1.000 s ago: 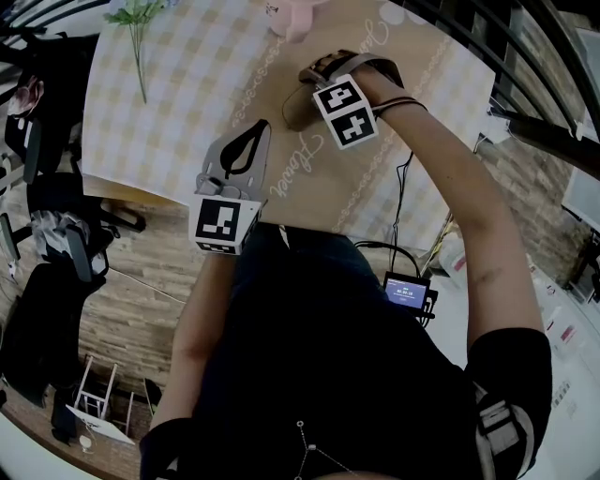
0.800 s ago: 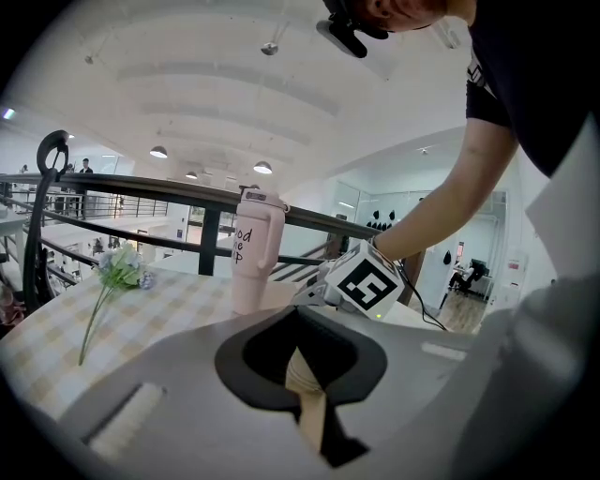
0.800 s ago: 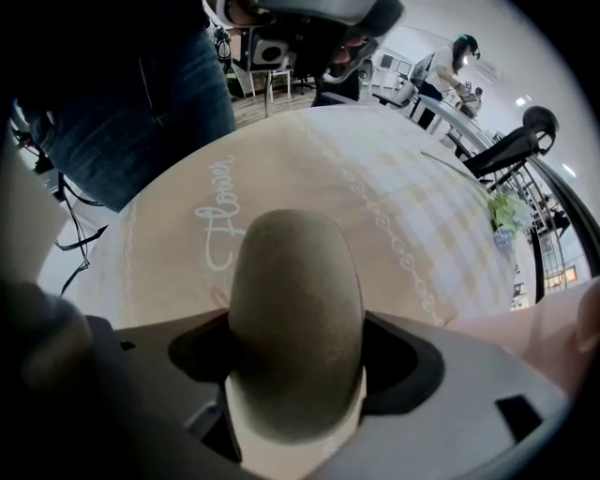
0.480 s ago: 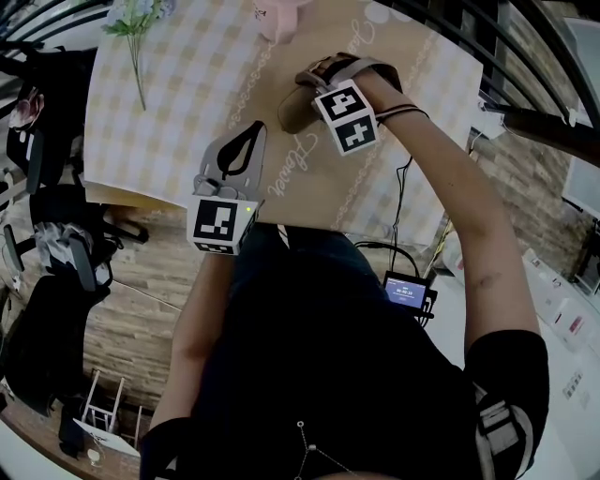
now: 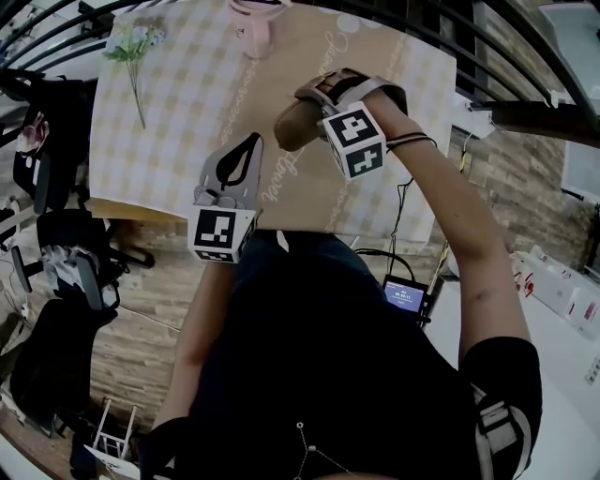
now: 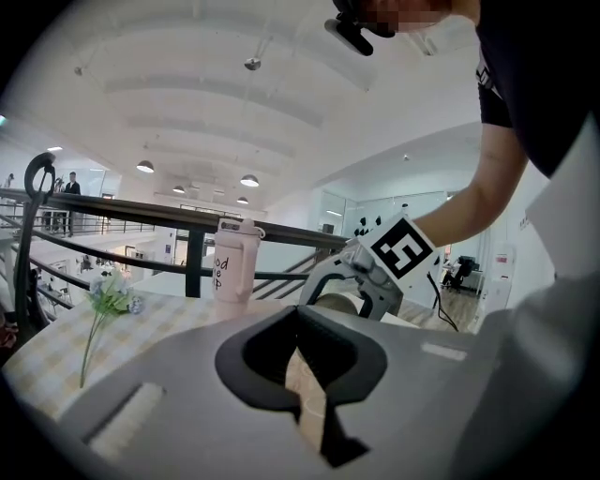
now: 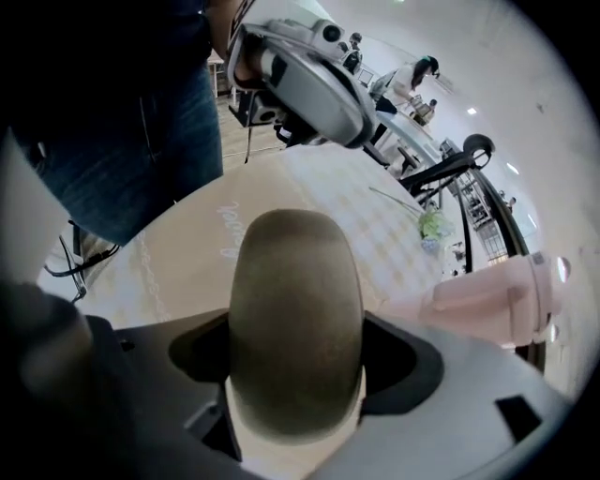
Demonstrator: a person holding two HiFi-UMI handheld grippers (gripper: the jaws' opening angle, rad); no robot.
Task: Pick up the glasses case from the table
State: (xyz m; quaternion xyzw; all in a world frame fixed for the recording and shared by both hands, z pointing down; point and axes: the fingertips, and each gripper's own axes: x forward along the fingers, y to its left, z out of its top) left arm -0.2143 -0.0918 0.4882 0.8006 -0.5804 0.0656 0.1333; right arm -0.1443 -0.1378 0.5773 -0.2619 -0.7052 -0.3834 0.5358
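Note:
The olive-brown glasses case [image 5: 292, 124] hangs tilted above the tan table runner, and my right gripper [image 5: 314, 94] is shut on its far end. In the right gripper view the case [image 7: 295, 319] fills the space between the jaws, its rounded end pointing away from the camera. My left gripper [image 5: 251, 141] is shut with nothing in it, hovering over the table's near edge to the left of the case. The left gripper view shows its tips [image 6: 311, 380] meeting, with the right gripper [image 6: 366, 277] and the case [image 6: 337, 303] beyond.
The table [image 5: 169, 103] has a yellow checked cloth. A pink bottle [image 5: 251, 21] stands at its far edge and a flower sprig [image 5: 131, 47] lies at the far left. Black railings run behind the table. Office chairs stand on the wood floor at left.
The right gripper has raised the case off the table, with its free end now tilted down to the left. The left gripper has hardly moved.

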